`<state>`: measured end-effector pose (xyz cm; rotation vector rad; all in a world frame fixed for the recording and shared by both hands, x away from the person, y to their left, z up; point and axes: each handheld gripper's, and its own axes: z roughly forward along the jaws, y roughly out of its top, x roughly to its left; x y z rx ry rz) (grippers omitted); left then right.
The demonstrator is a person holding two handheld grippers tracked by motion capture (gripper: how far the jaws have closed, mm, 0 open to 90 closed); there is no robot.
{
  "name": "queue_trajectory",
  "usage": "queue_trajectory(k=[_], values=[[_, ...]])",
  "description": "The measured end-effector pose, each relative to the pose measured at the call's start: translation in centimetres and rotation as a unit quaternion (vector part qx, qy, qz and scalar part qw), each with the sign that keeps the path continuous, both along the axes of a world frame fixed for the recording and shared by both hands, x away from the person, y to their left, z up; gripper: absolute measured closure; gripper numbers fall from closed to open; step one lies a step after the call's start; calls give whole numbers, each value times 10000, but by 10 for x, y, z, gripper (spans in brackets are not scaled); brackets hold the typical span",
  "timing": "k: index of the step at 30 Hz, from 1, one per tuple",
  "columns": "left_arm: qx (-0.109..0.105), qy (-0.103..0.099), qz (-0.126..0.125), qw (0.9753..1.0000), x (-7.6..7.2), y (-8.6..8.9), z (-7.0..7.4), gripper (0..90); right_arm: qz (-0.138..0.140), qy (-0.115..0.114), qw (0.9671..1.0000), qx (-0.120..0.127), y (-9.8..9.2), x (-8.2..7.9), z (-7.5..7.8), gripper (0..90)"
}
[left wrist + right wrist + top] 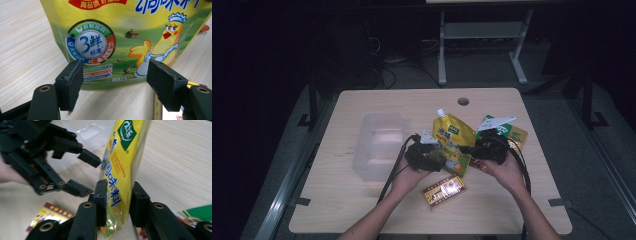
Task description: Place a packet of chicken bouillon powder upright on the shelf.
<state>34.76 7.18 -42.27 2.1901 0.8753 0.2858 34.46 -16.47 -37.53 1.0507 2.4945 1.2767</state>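
The yellow plastic spouted seasoning pouch [453,142] is being held upright near the middle of the pale wooden table [362,200], its edge being clamped between the right gripper's [117,195] jaws. The left gripper [113,75] is being held with jaws spread wide before the pouch's lower front, with a clear plastic container [379,145] lying to the left.

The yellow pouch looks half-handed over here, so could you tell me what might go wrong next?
1. The right gripper pinches only the edge of the yellow pouch, so it may slip or twist.
2. The left gripper has its jaws open at the pouch's bottom; closing off-centre could crumple it.
3. A dropped pouch could land on the brown packet.
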Motion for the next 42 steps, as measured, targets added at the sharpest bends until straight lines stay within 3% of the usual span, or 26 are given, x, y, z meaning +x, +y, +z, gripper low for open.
queue_trajectory(k=[3, 7, 13, 23, 28, 42], values=[[-6, -2, -4, 10000, 0, 0, 0, 292, -78, -35, 10000, -11, 3, 1, 0, 717], [-28, 18, -7, 10000, -1, 1, 0, 294, -293, -85, 9995, -117, 5, 3, -2, 806], [10, -27, -47, 10000, -2, 3, 2, 295, -299, -34, 9995, -66, 4, 6, -2, 893], [-126, -5, -27, 9999, -9, 4, 3, 292, -275, -129, 9995, -104, 5, 8, 10, 898], [-105, -104, -188, 9997, -18, 6, 8, 291, -302, -268, 9990, -188, 7, 9, 18, 899], [-159, -319, -531, 9980, -44, 15, 17, 282, -246, -373, 9989, -150, 11, 9, 39, 899]])
